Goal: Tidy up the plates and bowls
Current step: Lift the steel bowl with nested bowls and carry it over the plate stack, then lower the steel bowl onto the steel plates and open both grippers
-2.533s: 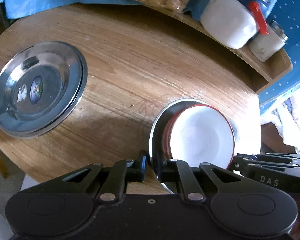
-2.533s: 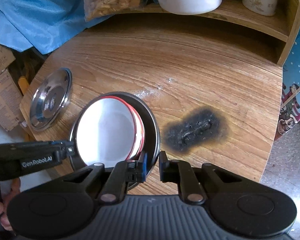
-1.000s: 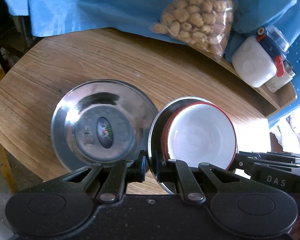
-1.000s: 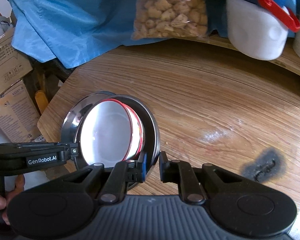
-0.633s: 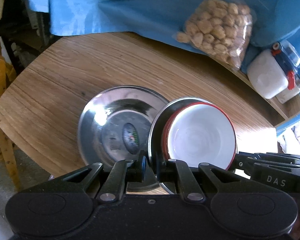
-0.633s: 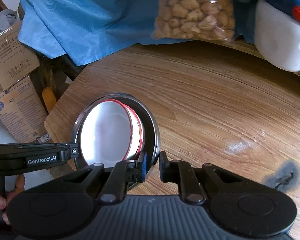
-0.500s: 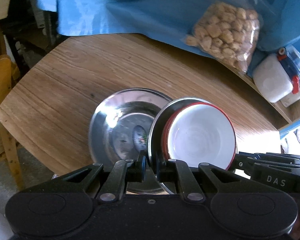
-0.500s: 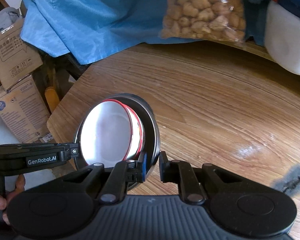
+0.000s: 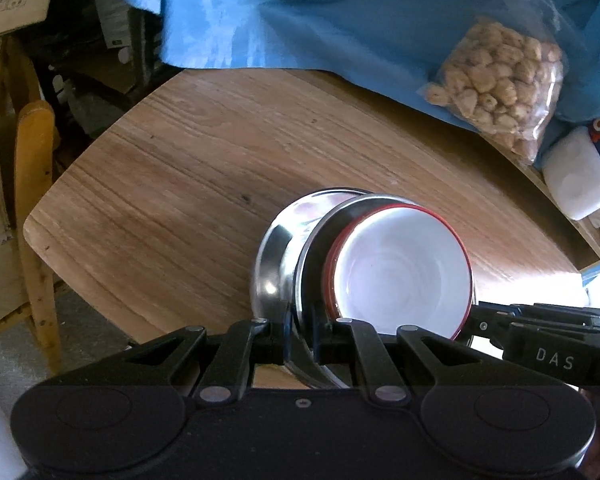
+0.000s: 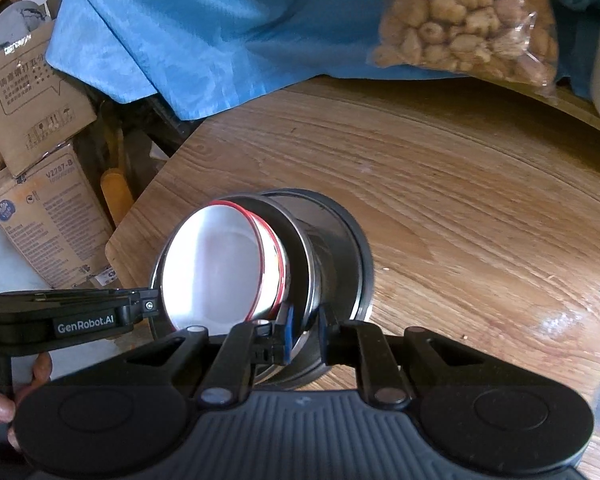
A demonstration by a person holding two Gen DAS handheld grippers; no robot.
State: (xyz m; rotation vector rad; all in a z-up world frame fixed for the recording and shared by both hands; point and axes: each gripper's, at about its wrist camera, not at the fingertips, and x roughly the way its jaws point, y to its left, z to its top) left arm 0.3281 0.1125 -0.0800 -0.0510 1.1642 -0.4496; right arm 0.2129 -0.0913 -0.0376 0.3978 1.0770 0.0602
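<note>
Both grippers hold one steel plate (image 9: 314, 240) by opposite rims. A white bowl with a red rim (image 9: 400, 276) sits in it. My left gripper (image 9: 300, 334) is shut on the plate's near rim. My right gripper (image 10: 303, 330) is shut on the other rim of the steel plate (image 10: 300, 248), with the white bowl (image 10: 220, 264) inside. The carried stack hangs over a second steel plate (image 9: 272, 256) on the wooden table (image 9: 180, 184); that second plate (image 10: 352, 252) also shows in the right wrist view. I cannot tell if they touch.
A bag of nuts (image 9: 496, 88) and a white container with a blue lid (image 9: 576, 176) sit on a raised shelf at the back right, under blue cloth (image 9: 340, 12). Cardboard boxes (image 10: 40, 184) and a wooden chair (image 9: 32, 208) stand left of the table edge.
Both grippers have carried the plate and bowl leftward across the table, from beside the second steel plate to over it, so it is now mostly covered.
</note>
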